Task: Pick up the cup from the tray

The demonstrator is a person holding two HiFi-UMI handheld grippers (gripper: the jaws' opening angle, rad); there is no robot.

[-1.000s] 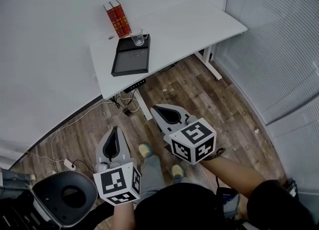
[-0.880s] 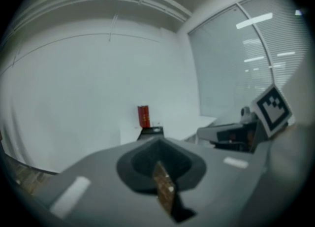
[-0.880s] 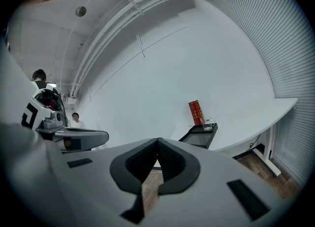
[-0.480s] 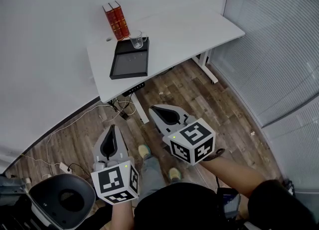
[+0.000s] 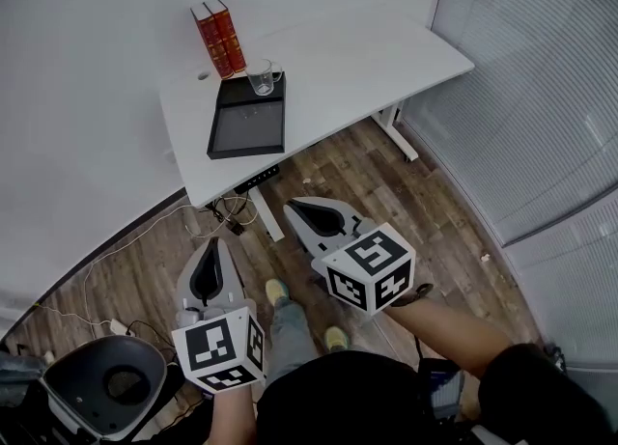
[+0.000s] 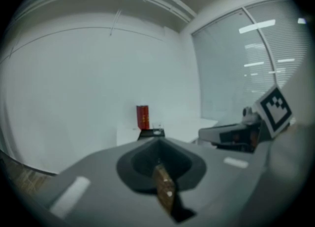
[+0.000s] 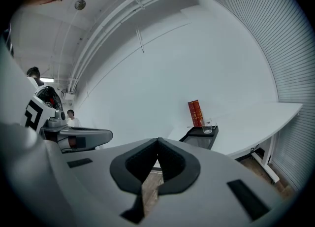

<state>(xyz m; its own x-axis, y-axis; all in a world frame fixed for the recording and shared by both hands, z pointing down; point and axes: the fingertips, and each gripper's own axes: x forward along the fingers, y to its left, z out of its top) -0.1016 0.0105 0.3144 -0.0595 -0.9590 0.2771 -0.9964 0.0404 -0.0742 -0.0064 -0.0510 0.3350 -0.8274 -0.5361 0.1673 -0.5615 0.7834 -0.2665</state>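
Standing well back from white desk point(image 5: 367, 57), both grippers held out low over wood floor point(image 5: 415, 202). Reading left gripper point(image 5: 214, 250) as clenched: tips pressed together in left gripper view, gripping nothing, just a sliver of floor through the gap behind. Same for right gripper point(image 5: 297, 211): clamped tight and empty in right gripper view. Spotted clear cup point(image 5: 260, 76) upright at far right corner of black tray point(image 5: 246, 134), handle to the right, just beside base of two red books point(image 5: 217, 36) standing at tray's far end. Tray on left part of desk, reaching near the front edge. Well apart from both grippers, no contact. Versus a second ago in head view: desk, tray and cup slid slightly left in frame, cup in same spot on tray. Both grippers shifted a bit left too, clamped throughout. Black round seat point(image 5: 106, 395) at lower left dropped further toward the corner. In right gripper view, seeing cup point(image 7: 207, 126), tray point(image 7: 199, 137) and books point(image 7: 195, 113) right of the tips, left gripper point(image 7: 106, 135) off to the left. In left gripper view, tray point(image 6: 151, 133) and books point(image 6: 142, 116) dead ahead above the tips, small and blurry, right gripper point(image 6: 206, 133) at right.
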